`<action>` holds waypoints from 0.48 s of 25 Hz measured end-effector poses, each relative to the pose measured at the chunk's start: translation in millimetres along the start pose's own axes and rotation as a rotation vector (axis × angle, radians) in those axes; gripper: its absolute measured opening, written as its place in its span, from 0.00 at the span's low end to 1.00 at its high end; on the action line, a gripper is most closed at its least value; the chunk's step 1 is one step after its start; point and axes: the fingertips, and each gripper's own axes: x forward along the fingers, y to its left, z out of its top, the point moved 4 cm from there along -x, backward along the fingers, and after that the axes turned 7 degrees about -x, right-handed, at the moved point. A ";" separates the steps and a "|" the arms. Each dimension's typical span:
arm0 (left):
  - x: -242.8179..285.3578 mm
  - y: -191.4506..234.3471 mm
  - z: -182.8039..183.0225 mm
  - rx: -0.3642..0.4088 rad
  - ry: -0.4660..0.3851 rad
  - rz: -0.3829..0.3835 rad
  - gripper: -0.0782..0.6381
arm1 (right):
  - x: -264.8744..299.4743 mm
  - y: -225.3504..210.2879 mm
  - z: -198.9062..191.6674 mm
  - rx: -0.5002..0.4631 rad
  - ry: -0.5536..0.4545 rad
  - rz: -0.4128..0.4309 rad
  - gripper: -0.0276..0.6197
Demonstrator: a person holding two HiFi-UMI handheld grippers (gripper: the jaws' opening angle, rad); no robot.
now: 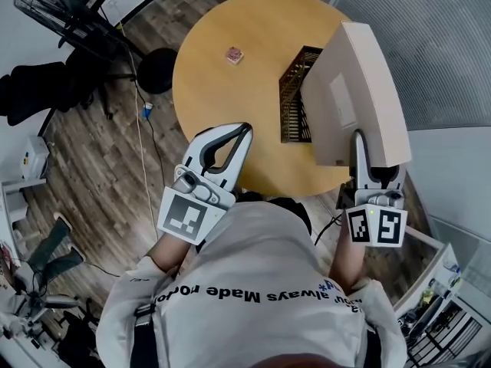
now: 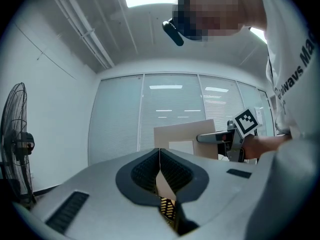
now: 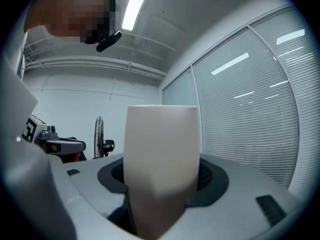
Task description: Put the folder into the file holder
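A thick beige folder [image 1: 360, 83] stands upright, raised above the right part of the round wooden table [image 1: 230, 90]. My right gripper [image 1: 359, 138] is shut on its near edge. In the right gripper view the folder [image 3: 160, 154] fills the space between the jaws. The black mesh file holder [image 1: 294, 98] rests on the table just left of the folder. My left gripper [image 1: 245, 129] hovers over the table's near edge, shut with nothing in it. In the left gripper view its tips [image 2: 160, 151] meet, and the folder [image 2: 182, 136] shows beyond them.
A small pinkish object [image 1: 234, 54] lies on the table's far side. A black stool [image 1: 157, 69] and a fan [image 1: 57, 10] stand on the wood floor to the left. Glass walls with blinds [image 1: 437, 44] run behind the table at the right.
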 end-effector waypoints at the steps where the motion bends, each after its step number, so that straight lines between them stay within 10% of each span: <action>1: 1.5 0.5 -1.8 0.003 0.004 -0.005 0.14 | 1.7 -0.8 -1.7 0.004 0.000 -0.004 0.50; 12: 2.6 -6.4 -6.9 0.014 0.013 -0.031 0.14 | 6.4 -5.2 -18.9 0.059 -0.025 -0.044 0.49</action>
